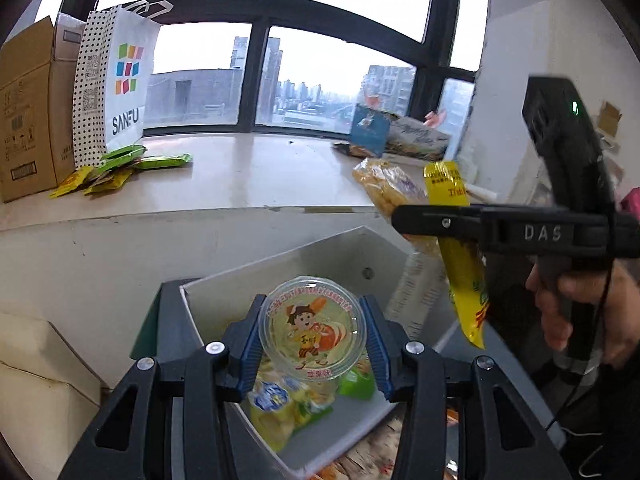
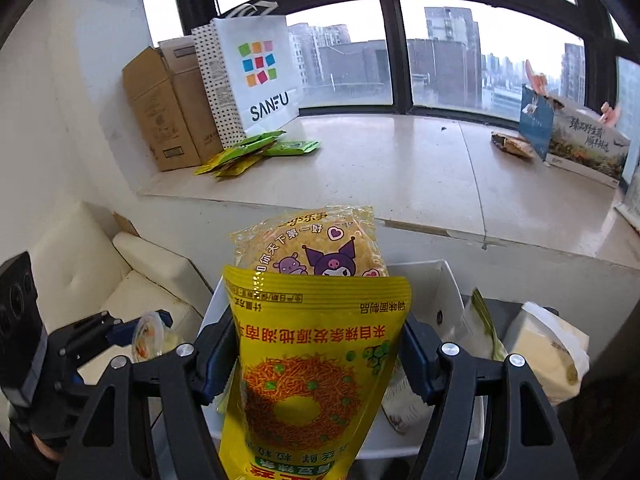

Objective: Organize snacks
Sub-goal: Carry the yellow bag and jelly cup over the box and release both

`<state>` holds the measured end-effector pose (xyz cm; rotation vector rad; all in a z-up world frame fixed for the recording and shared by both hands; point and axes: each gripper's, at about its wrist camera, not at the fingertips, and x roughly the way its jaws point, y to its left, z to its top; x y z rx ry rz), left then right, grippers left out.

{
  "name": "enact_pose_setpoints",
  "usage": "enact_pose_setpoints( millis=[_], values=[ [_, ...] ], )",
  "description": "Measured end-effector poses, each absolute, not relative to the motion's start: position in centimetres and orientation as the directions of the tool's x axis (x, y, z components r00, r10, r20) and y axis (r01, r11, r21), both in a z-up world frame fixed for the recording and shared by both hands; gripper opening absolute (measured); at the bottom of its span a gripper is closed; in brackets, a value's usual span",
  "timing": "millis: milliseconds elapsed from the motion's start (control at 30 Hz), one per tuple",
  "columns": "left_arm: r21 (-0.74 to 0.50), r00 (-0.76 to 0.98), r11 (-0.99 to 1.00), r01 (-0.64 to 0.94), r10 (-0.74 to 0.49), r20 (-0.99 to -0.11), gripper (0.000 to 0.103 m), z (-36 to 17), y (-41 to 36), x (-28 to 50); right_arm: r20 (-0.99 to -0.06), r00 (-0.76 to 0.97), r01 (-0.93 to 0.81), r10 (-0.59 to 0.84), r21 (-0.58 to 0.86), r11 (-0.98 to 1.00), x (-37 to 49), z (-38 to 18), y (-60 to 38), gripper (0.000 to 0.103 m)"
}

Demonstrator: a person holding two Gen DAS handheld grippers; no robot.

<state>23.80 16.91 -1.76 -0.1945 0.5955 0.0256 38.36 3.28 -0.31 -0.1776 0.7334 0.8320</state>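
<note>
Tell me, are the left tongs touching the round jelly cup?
Touching. The left wrist view shows the left tongs with both blue pads pressed against the jelly cup on either side.

Left gripper [image 1: 312,338] clamping a round clear plastic jelly cup [image 1: 312,330].
Below sits a white open box [image 1: 280,264]; the right gripper [image 1: 452,222] grips a yellow snack pouch [image 1: 466,276].
</note>
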Motion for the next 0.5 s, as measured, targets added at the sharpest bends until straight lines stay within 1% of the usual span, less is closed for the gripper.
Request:
enact_pose_setpoints(
  millis=[67,100,133,167,200,233,300,367,500],
  values=[
    [-0.159,0.828,0.983,-0.095,-0.011,-0.56,0.052,-2.2,16.9,24.5,-0.661,0.464,-0.723,0.59,0.103,0.683,39.0,-0.5,3.9,0.075],
    [-0.157,0.827,0.982,-0.106,-0.001,-0.563,0.057,-2.4,16.9,24.7,-0.661,0.468,-0.718,0.586,0.102,0.689,39.3,-0.6,4.0,0.076],
    [-0.157,0.818,0.98,-0.124,0.012,-0.575,0.082,-2.7,17.2,25.1,-0.664,0.458,-0.712,0.591,0.124,0.691,39.8,-0.8,4.0,0.085],
    [-0.165,0.81,0.976,-0.14,0.017,-0.586,0.103,-3.0,17.4,25.3,-0.672,0.453,-0.698,0.586,0.142,0.702,40.3,-1.0,3.9,0.098],
    [-0.177,0.806,0.972,-0.156,0.022,-0.592,0.103,-3.2,17.6,25.4,-0.686,0.458,-0.676,0.565,0.144,0.723,40.8,-1.2,3.8,0.103],
    [-0.195,0.796,0.966,-0.168,0.016,-0.605,0.103,-3.5,17.8,25.6,-0.693,0.473,-0.661,0.544,0.129,0.739,41.0,-1.4,3.7,0.103],
    [-0.212,0.789,0.961,-0.176,0.009,-0.614,0.103,-3.7,18.0,25.5,-0.678,0.503,-0.651,0.537,0.112,0.751,41.1,-1.4,3.3,0.103],
    [-0.201,0.796,0.963,-0.18,0.022,-0.605,0.103,-3.7,17.9,25.2,-0.674,0.484,-0.659,0.559,0.14,0.739,41.2,-1.5,2.8,0.103],
    [-0.215,0.799,0.962,-0.171,0.007,-0.602,0.103,-3.5,18.0,25.0,-0.656,0.49,-0.653,0.574,0.161,0.74,41.0,-1.4,1.9,0.103]
  ],
)
